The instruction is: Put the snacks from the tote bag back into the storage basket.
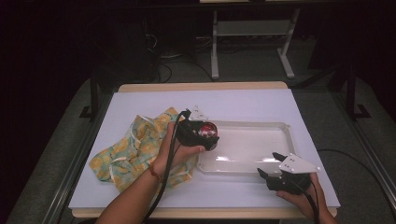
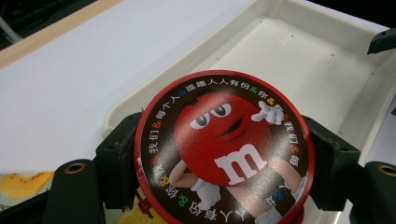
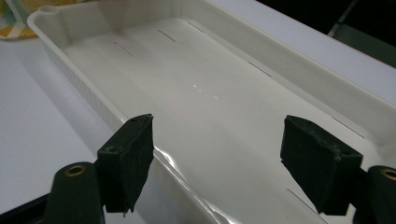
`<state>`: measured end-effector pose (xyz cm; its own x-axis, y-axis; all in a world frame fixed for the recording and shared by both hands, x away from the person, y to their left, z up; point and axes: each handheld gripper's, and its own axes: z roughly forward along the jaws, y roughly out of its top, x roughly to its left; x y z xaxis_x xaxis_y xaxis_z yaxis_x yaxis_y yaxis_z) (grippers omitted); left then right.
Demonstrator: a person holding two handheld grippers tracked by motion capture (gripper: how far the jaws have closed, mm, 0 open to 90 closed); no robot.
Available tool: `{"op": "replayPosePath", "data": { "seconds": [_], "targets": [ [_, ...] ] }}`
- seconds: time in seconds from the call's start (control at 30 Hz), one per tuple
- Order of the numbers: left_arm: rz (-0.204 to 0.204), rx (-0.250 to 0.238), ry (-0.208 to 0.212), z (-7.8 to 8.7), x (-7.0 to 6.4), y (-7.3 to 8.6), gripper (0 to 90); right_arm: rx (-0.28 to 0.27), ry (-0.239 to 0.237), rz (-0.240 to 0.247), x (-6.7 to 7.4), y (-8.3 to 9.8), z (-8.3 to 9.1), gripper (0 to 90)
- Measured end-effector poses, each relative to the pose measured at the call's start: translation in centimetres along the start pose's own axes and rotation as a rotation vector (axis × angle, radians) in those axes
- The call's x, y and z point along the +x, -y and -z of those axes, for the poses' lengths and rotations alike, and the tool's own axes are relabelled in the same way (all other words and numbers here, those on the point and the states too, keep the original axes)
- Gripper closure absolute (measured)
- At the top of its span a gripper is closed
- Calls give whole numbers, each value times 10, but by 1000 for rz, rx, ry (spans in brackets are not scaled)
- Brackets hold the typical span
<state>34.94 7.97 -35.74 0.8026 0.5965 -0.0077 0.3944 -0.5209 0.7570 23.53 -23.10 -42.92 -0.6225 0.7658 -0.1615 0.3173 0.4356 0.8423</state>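
A round red tin with a red cartoon candy figure on its lid sits between the jaws of my left gripper, which is shut on it. In the high view the tin hangs over the left end of the white plastic tray. My right gripper is open at the tray's near right rim, nothing between its jaws. In the right gripper view the wide-apart jaws of the right gripper straddle the tray's near rim, and the tray's inside is bare.
A yellow and green patterned cloth lies crumpled on the white table top, left of the tray and partly under the left hand. Table frames and cables stand on the floor beyond the far edge.
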Motion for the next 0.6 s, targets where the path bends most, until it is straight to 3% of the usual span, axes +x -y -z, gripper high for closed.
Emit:
{"op": "replayPosePath", "data": {
  "seconds": [0.6],
  "targets": [
    [-8,26,9,-15,-6,-1,255,-2,-2,0,0,0,0,250]
  ]
}}
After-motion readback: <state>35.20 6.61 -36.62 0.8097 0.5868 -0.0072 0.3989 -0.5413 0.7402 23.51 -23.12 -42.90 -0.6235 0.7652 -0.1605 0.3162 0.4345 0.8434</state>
